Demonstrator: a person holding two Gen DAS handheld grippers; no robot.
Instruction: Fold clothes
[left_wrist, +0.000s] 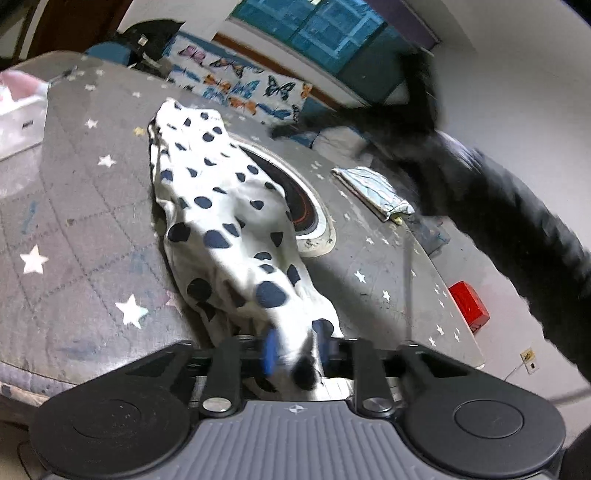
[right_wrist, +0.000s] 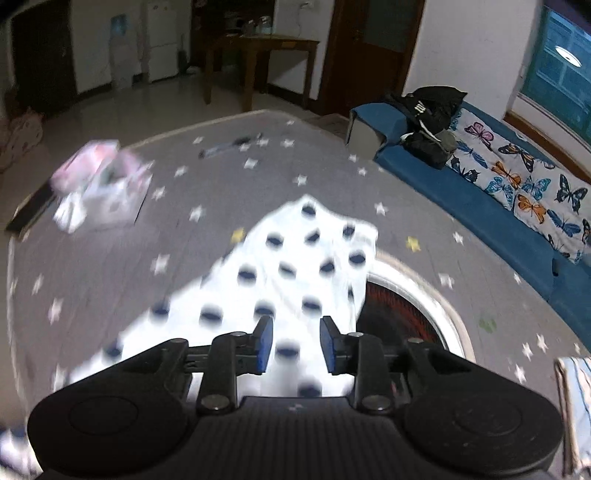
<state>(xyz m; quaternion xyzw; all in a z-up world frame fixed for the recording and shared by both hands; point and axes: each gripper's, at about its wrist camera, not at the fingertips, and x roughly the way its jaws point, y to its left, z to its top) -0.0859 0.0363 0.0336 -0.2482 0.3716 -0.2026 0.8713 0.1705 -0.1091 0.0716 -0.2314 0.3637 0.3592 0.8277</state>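
Spotted garment (left_wrist: 229, 221) mid-frame, stretched from the mat (left_wrist: 74, 206), unfolded. Left hand-held gripper (left_wrist: 295, 349) pinches its near end; right hand-held gripper (right_wrist: 296, 345) spread above it. Folded cloth (left_wrist: 373, 192) right of centre.

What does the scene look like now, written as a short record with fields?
surface: grey star mat
garment: white dotted cloth, stretched from the mat up to the left claw
left claw: shut on the cloth
right claw: open, cloth seen between the fingers, contact unclear
under the cloth: round plate, partly covered
nearby: folded cloth, red box
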